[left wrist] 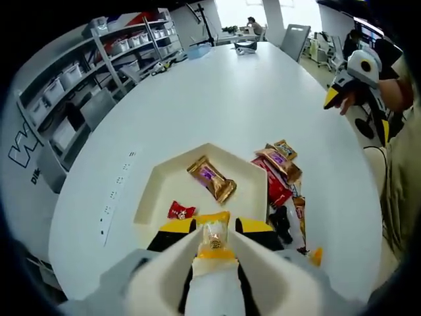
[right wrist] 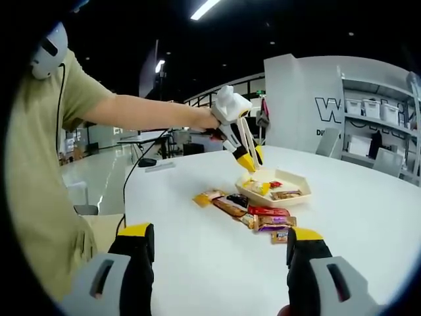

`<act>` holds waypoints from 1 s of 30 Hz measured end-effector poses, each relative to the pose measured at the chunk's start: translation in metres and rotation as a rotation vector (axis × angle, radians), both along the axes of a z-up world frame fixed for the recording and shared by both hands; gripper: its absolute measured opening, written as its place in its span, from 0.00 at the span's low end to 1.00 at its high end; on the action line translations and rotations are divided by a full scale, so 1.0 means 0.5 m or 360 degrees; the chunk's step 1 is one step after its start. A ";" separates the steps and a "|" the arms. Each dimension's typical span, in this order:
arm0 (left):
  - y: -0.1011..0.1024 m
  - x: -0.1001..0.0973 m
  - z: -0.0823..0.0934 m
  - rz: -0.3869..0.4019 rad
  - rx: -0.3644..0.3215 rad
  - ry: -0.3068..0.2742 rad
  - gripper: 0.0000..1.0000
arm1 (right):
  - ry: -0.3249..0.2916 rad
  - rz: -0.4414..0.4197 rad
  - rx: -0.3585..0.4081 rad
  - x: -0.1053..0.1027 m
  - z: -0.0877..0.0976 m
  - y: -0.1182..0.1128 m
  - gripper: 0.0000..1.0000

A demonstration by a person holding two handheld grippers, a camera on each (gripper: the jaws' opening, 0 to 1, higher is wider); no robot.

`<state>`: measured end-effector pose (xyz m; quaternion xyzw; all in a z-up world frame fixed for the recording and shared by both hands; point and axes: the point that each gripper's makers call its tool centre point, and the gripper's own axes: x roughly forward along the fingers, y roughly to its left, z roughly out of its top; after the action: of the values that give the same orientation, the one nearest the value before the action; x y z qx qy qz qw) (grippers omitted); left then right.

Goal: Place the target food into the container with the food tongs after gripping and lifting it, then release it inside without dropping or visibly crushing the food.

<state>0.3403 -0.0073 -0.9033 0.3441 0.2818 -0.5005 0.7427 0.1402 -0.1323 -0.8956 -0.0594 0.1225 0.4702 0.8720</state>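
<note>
Left gripper pinching a yellow snack packet above the near edge of the cream tray, long axis running along the jaws, pointing away. Right gripper spread wide, holding nothing, above the white table, near loose snacks.

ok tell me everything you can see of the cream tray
The cream tray is a shallow dish with angled corners and sloped walls, plastic by its look, sitting flat on the white table. Inside lie a gold-wrapped bar and a small red packet. More wrapped snacks lie beside its one edge. The left gripper hangs over its near rim, shut on a small yellow-wrapped snack.
</note>
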 end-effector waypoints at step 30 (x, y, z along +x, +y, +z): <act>0.030 -0.023 0.016 0.0050 -0.0025 -0.0002 0.22 | -0.0016 0.0032 -0.0008 -0.004 0.008 0.020 0.82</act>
<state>0.3286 0.0078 -0.8951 0.3341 0.2827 -0.4907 0.7535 0.1384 -0.1223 -0.8916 -0.0652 0.1186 0.4783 0.8677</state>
